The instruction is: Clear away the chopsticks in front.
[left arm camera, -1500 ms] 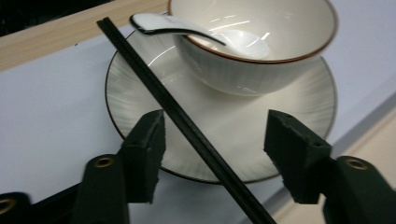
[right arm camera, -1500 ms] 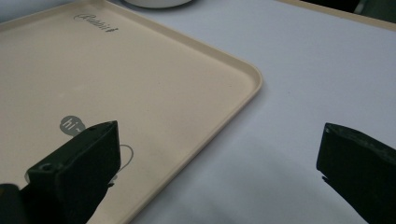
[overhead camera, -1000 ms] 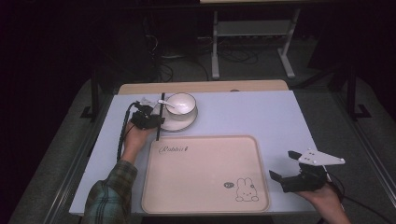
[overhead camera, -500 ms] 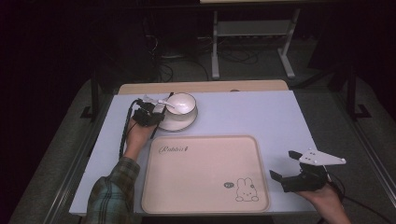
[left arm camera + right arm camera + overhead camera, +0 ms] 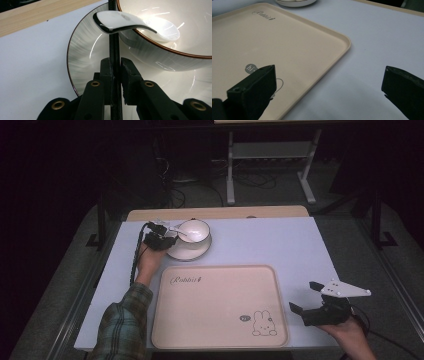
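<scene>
A white bowl (image 5: 196, 230) with a brown rim stands on a white saucer (image 5: 189, 252) at the far left of the table. A white spoon (image 5: 117, 22) lies in the bowl (image 5: 195, 17) with its handle out over the rim toward my left gripper (image 5: 161, 238). That left gripper (image 5: 114, 67) is shut on a thin black stick (image 5: 114, 48), which runs up over the saucer (image 5: 85, 55) and behind the spoon's handle. My right gripper (image 5: 306, 298) is open and holds nothing, just off the right front corner of a beige tray (image 5: 220, 305).
The beige tray (image 5: 287, 37), with "Rabbit" lettering and a bunny drawing, lies bare at the front middle of the pale blue table (image 5: 280, 240). A wooden strip (image 5: 215, 213) runs along the far edge. Beyond it are a dark floor, cables and a metal stand (image 5: 270, 155).
My left gripper has moved a little farther back and toward the bowl, and the black stick has turned with it. The right gripper has stayed still.
</scene>
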